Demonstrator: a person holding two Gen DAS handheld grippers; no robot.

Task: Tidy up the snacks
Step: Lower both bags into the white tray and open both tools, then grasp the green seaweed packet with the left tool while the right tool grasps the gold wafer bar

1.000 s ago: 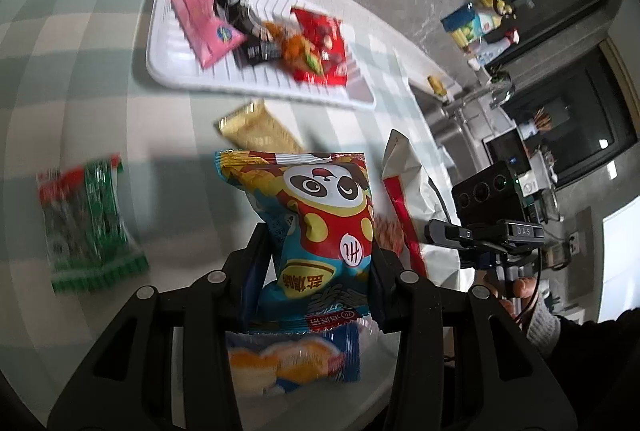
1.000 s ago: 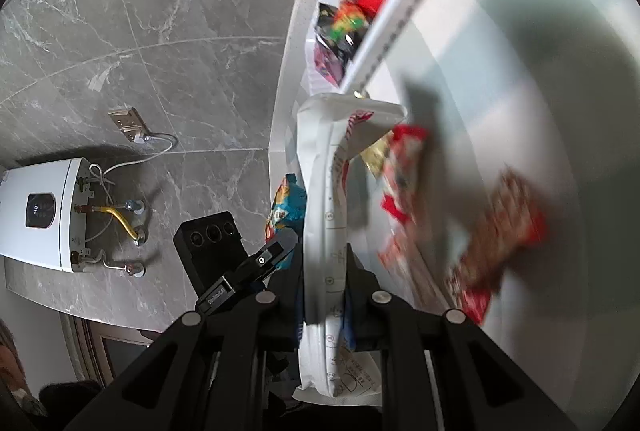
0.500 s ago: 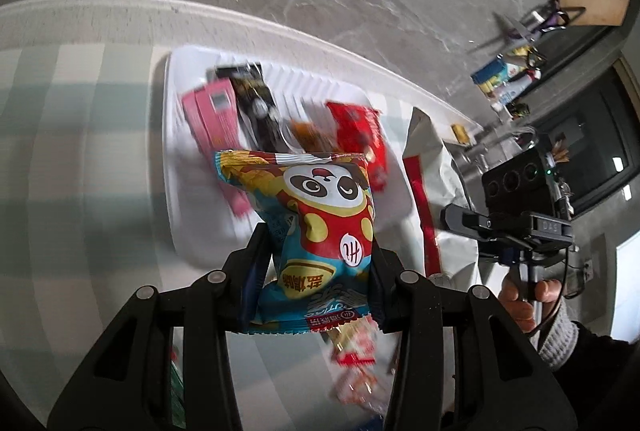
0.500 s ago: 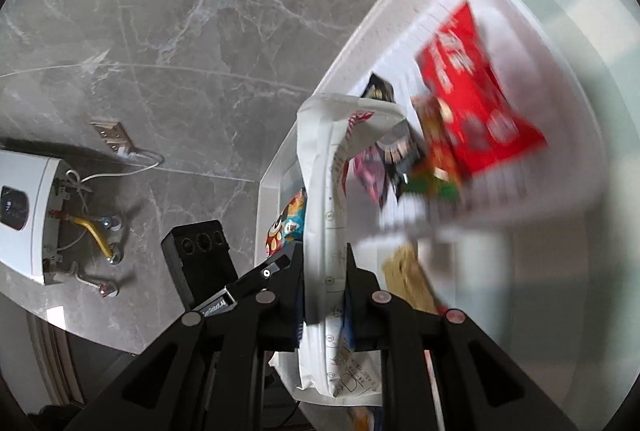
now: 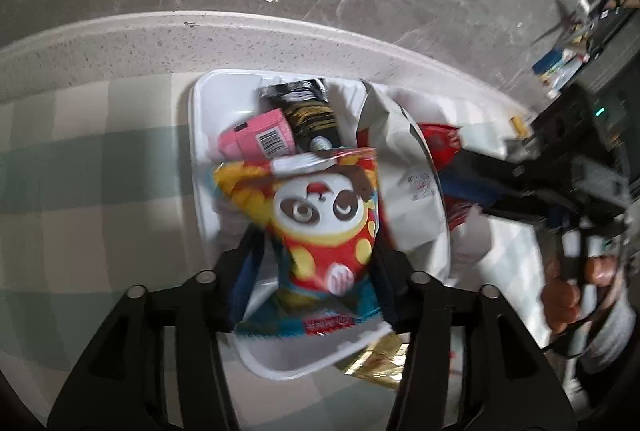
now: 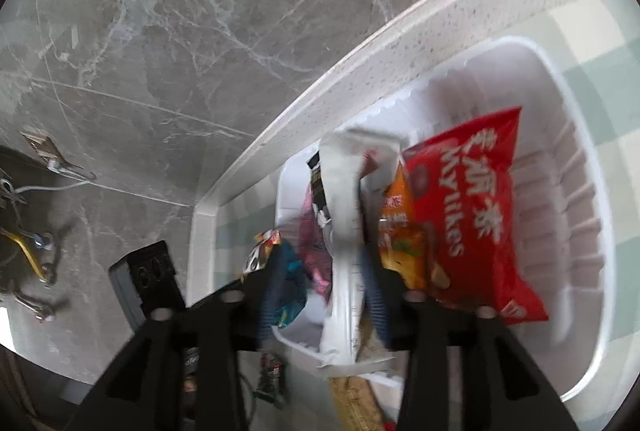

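Note:
My left gripper is shut on a panda-print snack bag and holds it over the white tray. My right gripper is shut on a white snack packet, also held over the tray; the packet shows beside the panda bag in the left wrist view. The tray holds a pink packet, a black packet, an orange packet and a red Mylikes bag.
The tray sits near the far edge of a green-checked tablecloth, against a pale counter rim and a grey marble wall. A gold packet lies on the table just in front of the tray.
Both grippers have carried their bags forward from above the table to above the tray, which now fills the views. The loose packets on the cloth have dropped out of sight.

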